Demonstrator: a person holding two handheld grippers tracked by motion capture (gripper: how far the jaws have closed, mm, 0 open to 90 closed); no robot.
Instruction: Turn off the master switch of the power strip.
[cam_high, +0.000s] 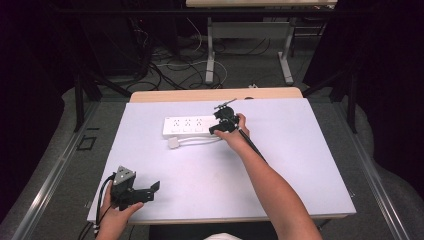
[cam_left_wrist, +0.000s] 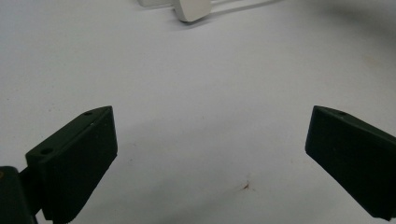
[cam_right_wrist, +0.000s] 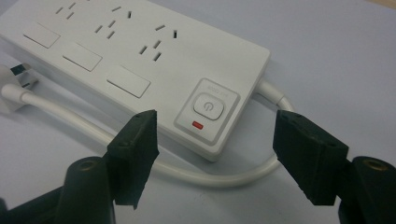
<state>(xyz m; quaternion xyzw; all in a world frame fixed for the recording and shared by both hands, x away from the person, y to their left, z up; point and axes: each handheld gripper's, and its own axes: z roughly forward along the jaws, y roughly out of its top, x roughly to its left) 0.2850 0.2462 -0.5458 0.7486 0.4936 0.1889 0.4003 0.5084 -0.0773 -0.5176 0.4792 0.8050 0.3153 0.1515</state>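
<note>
A white power strip (cam_high: 186, 126) lies at the far middle of the table, its white cable (cam_high: 197, 141) looping along the near side to a white plug (cam_high: 173, 142). My right gripper (cam_high: 216, 130) hovers at the strip's right end. In the right gripper view this gripper (cam_right_wrist: 215, 128) stands open, its jaws apart on either side of the end of the strip (cam_right_wrist: 140, 60) that has the power button (cam_right_wrist: 208, 106); the pads touch nothing. My left gripper (cam_high: 150, 192) rests near the table's front left corner, and in its own view it (cam_left_wrist: 212, 121) is open over bare tabletop.
The white tabletop (cam_high: 280, 165) has a wooden strip along its far edge (cam_high: 215, 94). Beyond it are the legs of another table (cam_high: 210, 55) and loose cables on the floor (cam_high: 170, 70). The plug (cam_left_wrist: 191, 9) shows at the top of the left gripper view.
</note>
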